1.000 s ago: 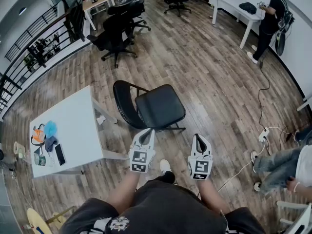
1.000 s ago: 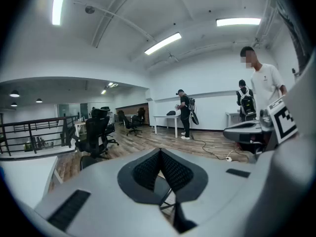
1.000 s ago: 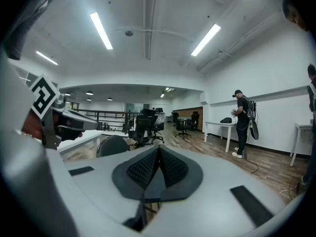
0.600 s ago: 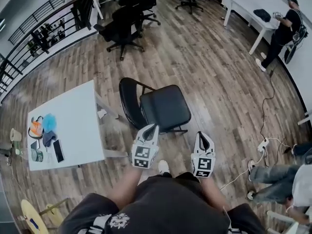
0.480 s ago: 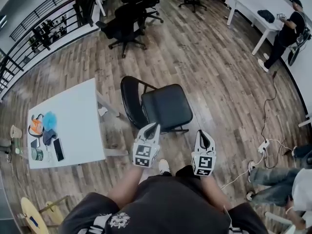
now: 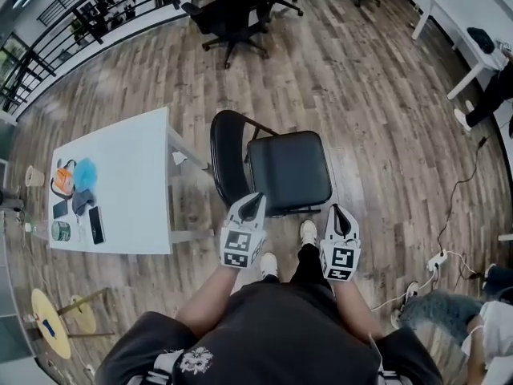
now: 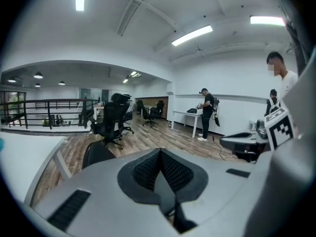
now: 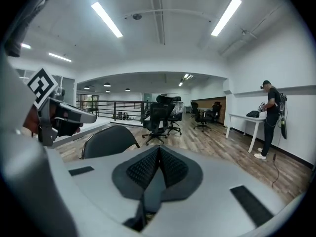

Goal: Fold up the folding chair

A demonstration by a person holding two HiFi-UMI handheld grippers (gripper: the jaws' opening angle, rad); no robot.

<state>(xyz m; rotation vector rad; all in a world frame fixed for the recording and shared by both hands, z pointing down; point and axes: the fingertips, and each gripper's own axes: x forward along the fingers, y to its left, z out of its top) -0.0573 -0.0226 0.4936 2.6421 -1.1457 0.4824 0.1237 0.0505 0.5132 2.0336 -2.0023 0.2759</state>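
Observation:
A black folding chair (image 6: pixel 287 171) stands unfolded on the wood floor, its seat facing me and its rounded backrest (image 6: pixel 227 160) toward the white table. In the head view my left gripper (image 6: pixel 253 203) is shut and empty, its tip over the seat's near left edge. My right gripper (image 6: pixel 336 213) is also shut and empty, just off the seat's near right corner. The backrest (image 7: pixel 97 153) peeks past the left gripper (image 7: pixel 160 158) in its own view. It shows again as a backrest (image 8: pixel 109 140) at the left in the right gripper view, beyond the right gripper (image 8: pixel 159 157).
A white table (image 6: pixel 120 184) with a phone and small items stands left of the chair. Black office chairs (image 6: pixel 232 14) are farther off, a railing (image 6: pixel 64 22) behind them. A white desk (image 6: pixel 453 22) and a person (image 6: pixel 493 95) are at the right. A power strip with cables (image 6: pixel 437 261) lies at the lower right.
I have stepped closer to the folding chair; it sits nearer and more centred in the head view. Both grippers moved forward to the seat's near edge, still shut.

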